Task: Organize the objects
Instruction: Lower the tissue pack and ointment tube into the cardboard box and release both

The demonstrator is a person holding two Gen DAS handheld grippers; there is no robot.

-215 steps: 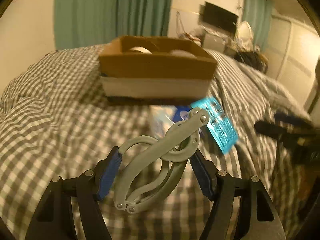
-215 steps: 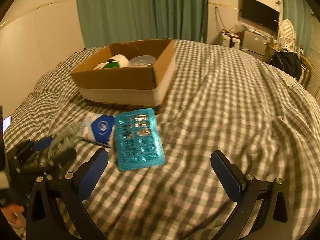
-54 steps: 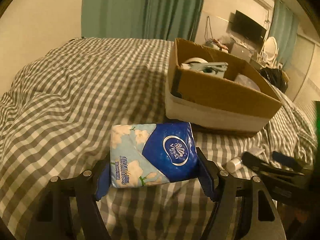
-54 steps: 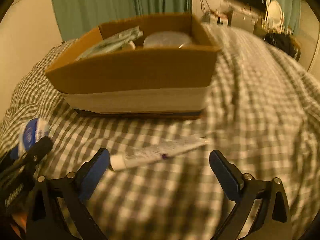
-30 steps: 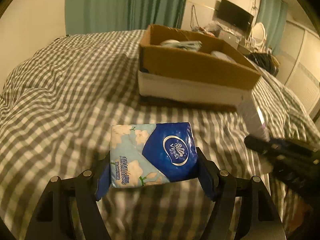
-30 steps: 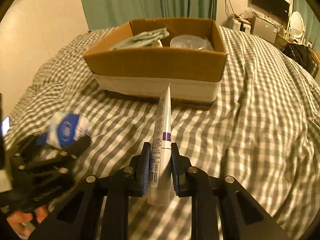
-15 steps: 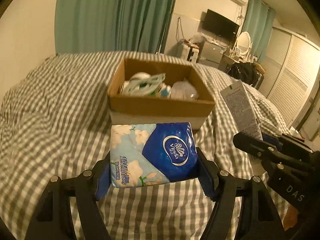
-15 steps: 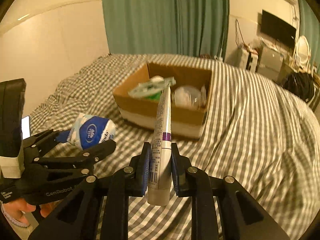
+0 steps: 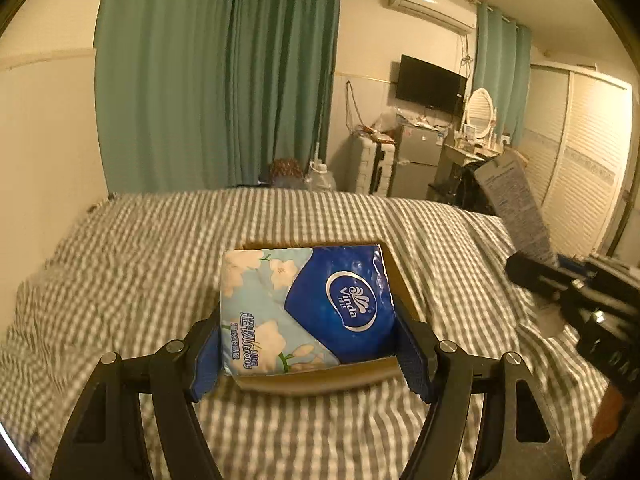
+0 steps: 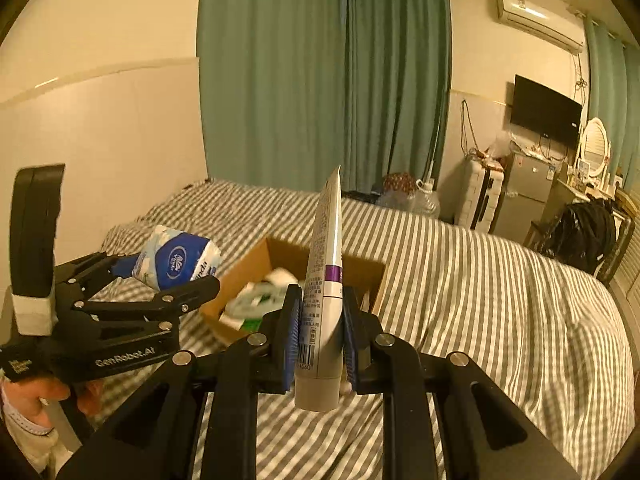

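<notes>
A: What's changed?

B: Both loads are up off the bed [image 10: 480, 280] now. The left hand-held gripper [image 9: 308, 340] pinches the tissue pack [image 9: 304, 304], raised right over the box [image 10: 360, 276].

A: And the right?

B: The right hand-held gripper [image 10: 320, 332] is clamped on the tube [image 10: 324, 280], held upright just short of the box. I'd say dropping both in comes next.

We read "Vinda" and "Ultra Strong" on the tissue pack [image 9: 304, 306]. "GenRobot.AI" marks the left gripper [image 10: 176, 272]; the tube's [image 10: 324, 280] print is illegible.
</notes>
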